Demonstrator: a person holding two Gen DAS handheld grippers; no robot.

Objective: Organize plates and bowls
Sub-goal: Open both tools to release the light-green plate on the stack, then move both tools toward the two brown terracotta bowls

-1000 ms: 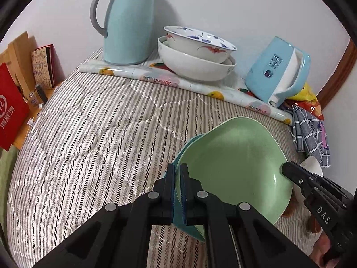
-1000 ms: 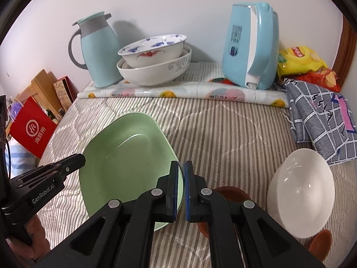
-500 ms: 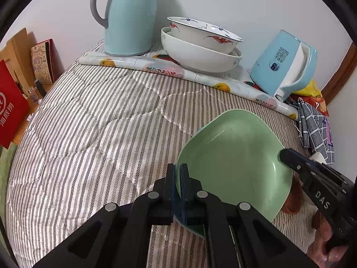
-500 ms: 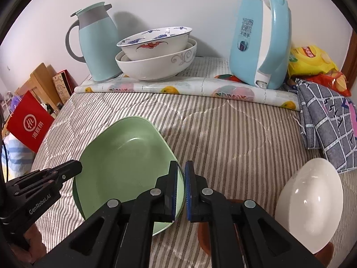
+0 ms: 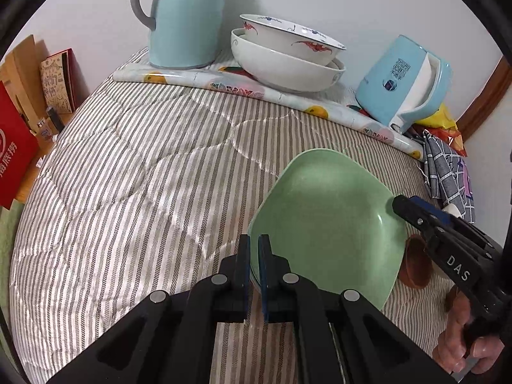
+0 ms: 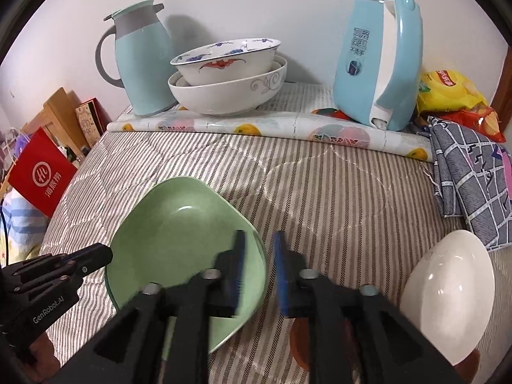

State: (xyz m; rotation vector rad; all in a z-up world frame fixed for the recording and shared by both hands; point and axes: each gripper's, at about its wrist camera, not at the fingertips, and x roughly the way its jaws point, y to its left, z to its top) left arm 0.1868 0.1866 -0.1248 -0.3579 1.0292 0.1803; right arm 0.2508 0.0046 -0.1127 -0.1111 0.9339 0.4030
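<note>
A: Anything new on the bed (image 5: 128, 192)?

B: Yes. Letting go on the right. Parting the jaws of the right tool (image 6: 259, 256), pressed together a second ago at the near rim of the green plate (image 6: 179, 240). Caught mid-swing and blurred, with that rim between the pads but no longer pinched.

A: And on the other side?

B: No change. Clamped as before with the left tool (image 5: 252, 256) on the opposite rim. Possibly gripping a darker teal edge beneath the green as well; too thin a sliver to say.

A: Where exactly, then?

B: Front and centre, low over the striped bed, well short of the stacked bowls (image 6: 227, 76) at the back wall. Resting on the quilt or held just clear of it: hard to tell from either view.

A: Meaning for the tidy-up?

B: Probably a handover. Leaves the plate to one grip only, or marks it as set down. Frees the right side for the white bowl (image 6: 448, 297) just beside, lying tipped over the small brown dishes (image 5: 416, 265).

A: Any risk?

B: Could sag or tip at the released edge, with only one rim pinched and soft bedding below.
</note>
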